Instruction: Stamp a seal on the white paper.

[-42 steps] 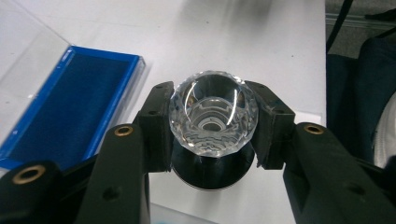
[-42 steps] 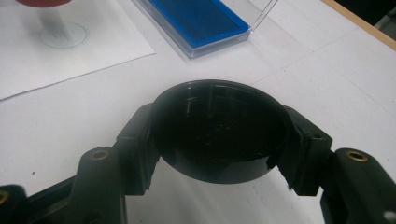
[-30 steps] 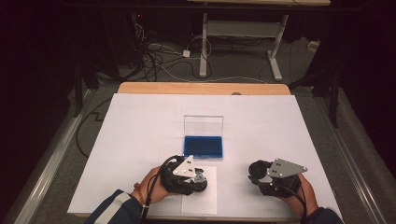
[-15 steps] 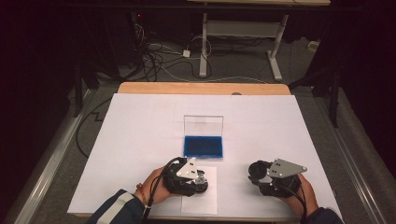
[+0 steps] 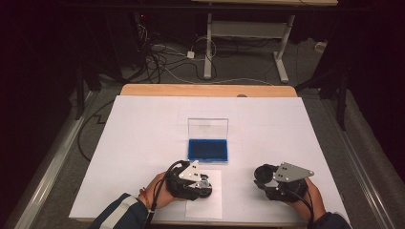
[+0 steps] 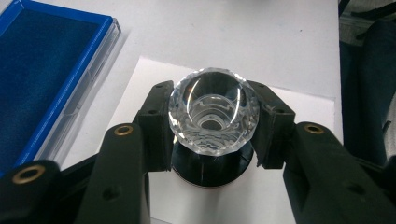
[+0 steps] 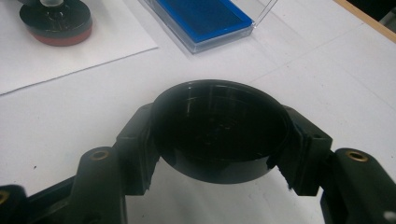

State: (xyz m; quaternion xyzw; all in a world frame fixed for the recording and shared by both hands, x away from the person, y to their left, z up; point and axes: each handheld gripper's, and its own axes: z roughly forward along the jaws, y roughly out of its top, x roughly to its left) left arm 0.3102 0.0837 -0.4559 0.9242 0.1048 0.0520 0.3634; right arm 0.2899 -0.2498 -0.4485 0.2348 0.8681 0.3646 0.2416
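Left tongs (image 6: 212,135) are clamped on a clear faceted glass piece (image 6: 214,112), one black pad on each side of it. The glass piece sits directly above a round black base (image 6: 212,170), which rests on a small white paper sheet (image 6: 299,107) on the tabletop (image 5: 143,143). Whether glass and base touch cannot be told from the left gripper view. In the high view the left tongs (image 5: 203,183) lie over the same paper sheet (image 5: 215,210), held by the left hand (image 5: 157,193).

Right tongs (image 7: 217,140) are clamped on a shallow round black cap (image 7: 219,126), hollow side facing the camera, jaws pressing its rim from both sides. The cap looks to be held just above the white tabletop (image 7: 327,70), though the gap is hard to judge. In the high view the right tongs (image 5: 267,179) are held by the right hand (image 5: 310,198), well apart from the left tongs.

An open clear case with blue lining (image 5: 207,148) stands just beyond the left tongs, lid upright. From the right tongs it lies ahead and to the left (image 7: 203,18); the black base with a reddish lower edge (image 7: 56,21) sits further left still.
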